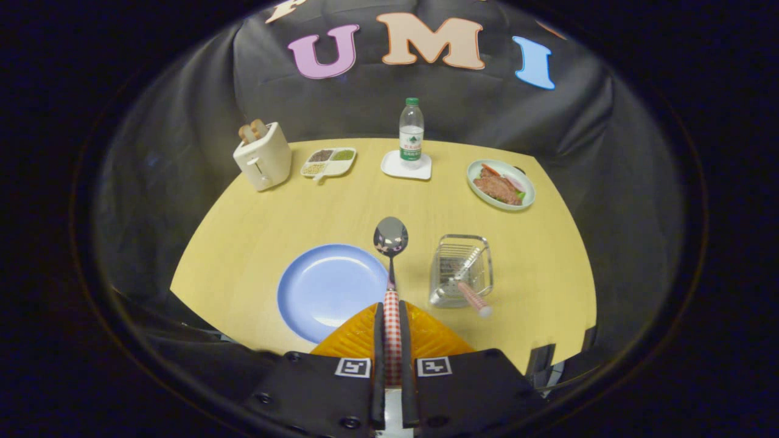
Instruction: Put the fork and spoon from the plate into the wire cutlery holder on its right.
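My gripper [392, 313] is shut on the spoon [391, 243], both fingers pressing its red-and-white checked handle. The spoon's shiny bowl points forward, held above the table between the plate and the holder. The blue plate [325, 289] lies bare just ahead and to the left of the fingers. The wire cutlery holder [461, 271] stands ahead to the right. The fork [465, 283] lies inside it, its checked handle sticking out over the near rim.
At the back of the yellow table [255, 231] stand a white toaster [263, 157] with toast, a divided snack dish [328, 162], a water bottle [411, 132] on a white coaster, and a plate of food [501, 184] at the far right.
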